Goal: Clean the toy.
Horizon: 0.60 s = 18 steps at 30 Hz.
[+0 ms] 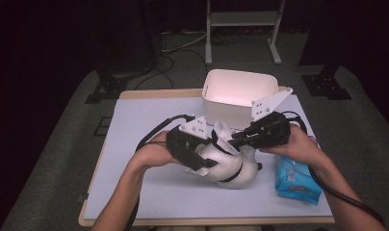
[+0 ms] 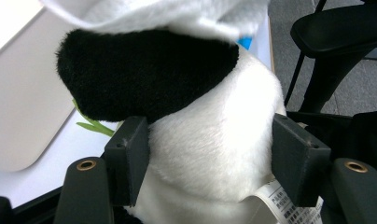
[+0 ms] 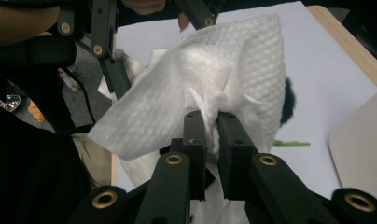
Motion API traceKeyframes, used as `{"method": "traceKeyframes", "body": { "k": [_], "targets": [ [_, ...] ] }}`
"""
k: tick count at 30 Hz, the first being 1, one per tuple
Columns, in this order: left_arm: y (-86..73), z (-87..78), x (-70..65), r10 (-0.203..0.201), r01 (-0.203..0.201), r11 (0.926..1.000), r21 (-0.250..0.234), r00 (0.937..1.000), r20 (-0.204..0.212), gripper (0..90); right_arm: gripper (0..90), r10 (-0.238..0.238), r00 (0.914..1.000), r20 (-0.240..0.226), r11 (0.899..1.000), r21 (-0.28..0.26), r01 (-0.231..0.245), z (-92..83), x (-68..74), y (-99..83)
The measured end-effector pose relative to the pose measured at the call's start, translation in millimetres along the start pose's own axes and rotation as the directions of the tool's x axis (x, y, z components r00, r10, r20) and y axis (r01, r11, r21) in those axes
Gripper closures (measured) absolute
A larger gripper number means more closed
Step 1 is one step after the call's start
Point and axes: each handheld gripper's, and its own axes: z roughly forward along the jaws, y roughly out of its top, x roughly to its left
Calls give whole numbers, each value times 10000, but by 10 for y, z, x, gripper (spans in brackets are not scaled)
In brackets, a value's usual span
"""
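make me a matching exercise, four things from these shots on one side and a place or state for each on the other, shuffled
Things:
1. panda plush toy
2. paper tissue
3. white bin
4. blue tissue pack

Places or states:
a. pinched in the right hand-held gripper
b. at the table's far edge
c. clamped by the left hand-held gripper
d. lying beside the right forearm

Pairs: 1-c, 2-a, 3-b, 4-d

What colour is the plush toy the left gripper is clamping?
White with black patches, a panda plush toy; the left gripper view shows it best.
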Motion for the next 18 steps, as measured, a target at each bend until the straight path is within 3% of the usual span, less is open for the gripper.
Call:
{"method": "traceKeyframes", "body": {
  "k": [3, 8, 18],
  "targets": [
    [8, 40, 0, -15, 15, 9999, 119, 10000, 9, 343, 818, -38, 10000, 39, 9999, 134, 38, 14, -1, -7],
    [-5, 114, 6, -119, 116, 9996, 248, 9999, 106, 318, 826, -99, 9994, 329, 9959, 899, 69, 90, 16, -70],
    [-24, 155, -3, -356, 354, 9992, 193, 9993, 91, 187, 836, 93, 9997, 215, 9943, 1062, -116, 135, -2, -156]
  ]
}}
